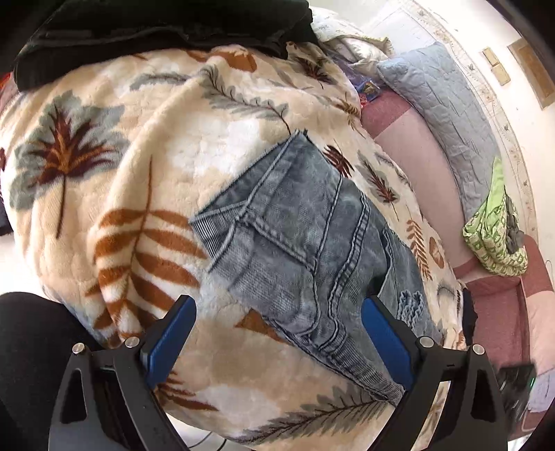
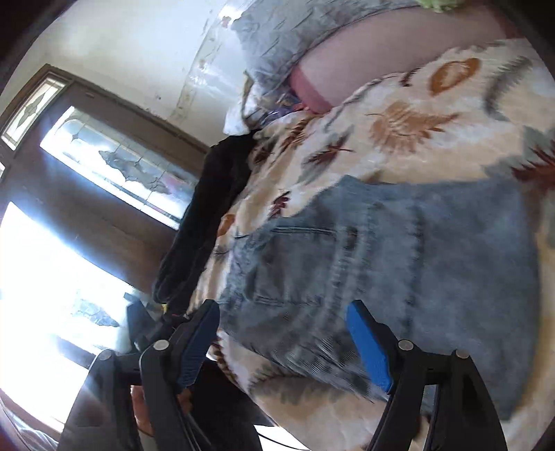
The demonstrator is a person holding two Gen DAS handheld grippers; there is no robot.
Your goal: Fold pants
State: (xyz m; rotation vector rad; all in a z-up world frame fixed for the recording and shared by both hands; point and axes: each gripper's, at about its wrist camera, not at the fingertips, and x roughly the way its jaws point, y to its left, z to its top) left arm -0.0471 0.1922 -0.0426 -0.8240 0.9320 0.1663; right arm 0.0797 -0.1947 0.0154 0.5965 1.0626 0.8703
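Light blue denim pants (image 1: 301,243) lie folded into a compact bundle on a cream blanket with a leaf print (image 1: 114,180). In the left wrist view my left gripper (image 1: 277,312) hovers over the near end of the pants, open, with nothing between its blue pads (image 1: 173,333). The right wrist view is tilted and blurred. It shows the same pants (image 2: 433,260), and my right gripper (image 2: 284,315) stands open above their edge, holding nothing.
A pile of black clothing (image 1: 163,31) lies at the far end of the blanket. A blue quilted pillow (image 1: 440,114) and a green patterned cloth (image 1: 496,236) rest on the pink sheet (image 1: 412,166) beside it. A dark wooden door with windows (image 2: 86,194) stands beyond the bed.
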